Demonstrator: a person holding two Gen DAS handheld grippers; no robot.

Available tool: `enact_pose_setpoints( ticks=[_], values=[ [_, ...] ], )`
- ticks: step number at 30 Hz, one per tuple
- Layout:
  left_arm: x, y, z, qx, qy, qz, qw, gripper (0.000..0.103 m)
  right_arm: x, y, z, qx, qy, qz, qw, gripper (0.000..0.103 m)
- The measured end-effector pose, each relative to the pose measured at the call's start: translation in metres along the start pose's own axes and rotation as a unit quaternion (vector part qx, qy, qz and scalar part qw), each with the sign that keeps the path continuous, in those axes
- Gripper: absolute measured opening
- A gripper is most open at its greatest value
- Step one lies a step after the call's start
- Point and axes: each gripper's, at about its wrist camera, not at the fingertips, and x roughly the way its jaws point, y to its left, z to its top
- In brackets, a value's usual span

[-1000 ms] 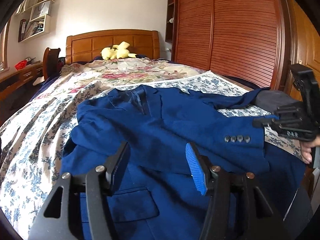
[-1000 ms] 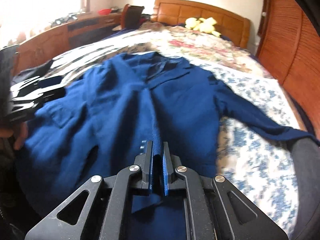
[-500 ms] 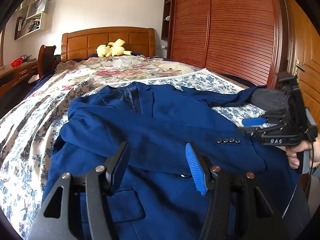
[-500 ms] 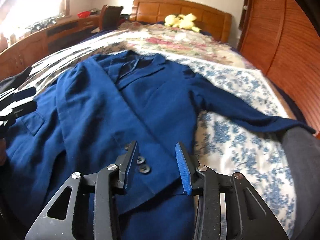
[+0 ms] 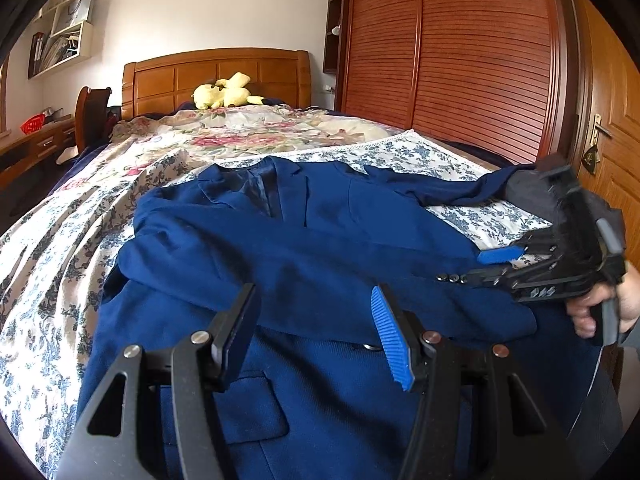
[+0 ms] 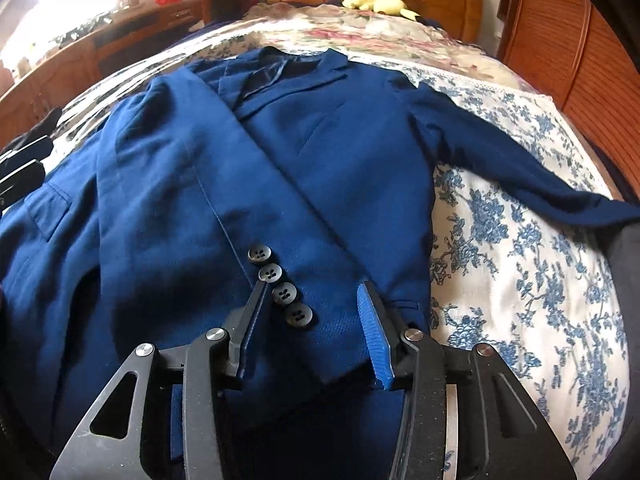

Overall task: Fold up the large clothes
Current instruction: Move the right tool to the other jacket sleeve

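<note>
A blue suit jacket [image 5: 320,248] lies front-up on the bed, collar toward the headboard; it also fills the right wrist view [image 6: 224,184]. One sleeve is folded across the chest, its cuff with several dark buttons [image 6: 280,284] lying between my right fingers. The other sleeve [image 6: 520,168] stretches out to the right over the bedspread. My left gripper [image 5: 312,320] is open and empty above the jacket's lower left front, near a pocket flap [image 5: 252,408]. My right gripper [image 6: 312,320] is open over the cuff; it also shows in the left wrist view [image 5: 496,264].
The bed has a blue-flowered white spread [image 6: 520,280] and a floral quilt [image 5: 260,132]. A yellow plush toy [image 5: 224,94] lies by the wooden headboard [image 5: 216,76]. A slatted wooden wardrobe [image 5: 448,56] stands right, a desk [image 6: 80,52] left. A dark garment [image 5: 532,188] lies at the bed's right edge.
My right gripper was shut on the sleeve one second ago; it has opened and let the cuff down on the jacket front. The left gripper stays open, shifted slightly.
</note>
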Motion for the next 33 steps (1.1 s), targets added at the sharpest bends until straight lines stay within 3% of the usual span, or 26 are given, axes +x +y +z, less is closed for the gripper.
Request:
enact_pose_setpoints(
  ticks=[3, 8, 19, 28, 33],
  values=[
    [0.000, 0.000, 0.000, 0.001, 0.000, 0.001, 1.0000, 0.057, -0.020, -0.008, 0.006, -0.003, -0.019, 0.002, 1.000, 0.045],
    [0.002, 0.001, -0.001, -0.001, 0.004, 0.002, 1.0000, 0.057, -0.053, -0.045, 0.022, -0.009, -0.042, -0.040, 0.998, 0.057],
    [0.006, 0.001, -0.002, 0.004, 0.010, 0.006, 0.9999, 0.057, -0.097, -0.183, 0.058, 0.066, -0.050, -0.157, 0.984, 0.058],
    [0.010, 0.000, -0.002, 0.005, 0.018, 0.007, 0.9998, 0.057, -0.126, -0.263, 0.069, 0.158, -0.090, -0.186, 0.966, 0.058],
    [0.015, 0.001, -0.003, 0.001, 0.027, 0.007, 0.9996, 0.057, -0.121, -0.298, 0.063, 0.202, -0.087, -0.192, 0.956, 0.061]
  ],
)
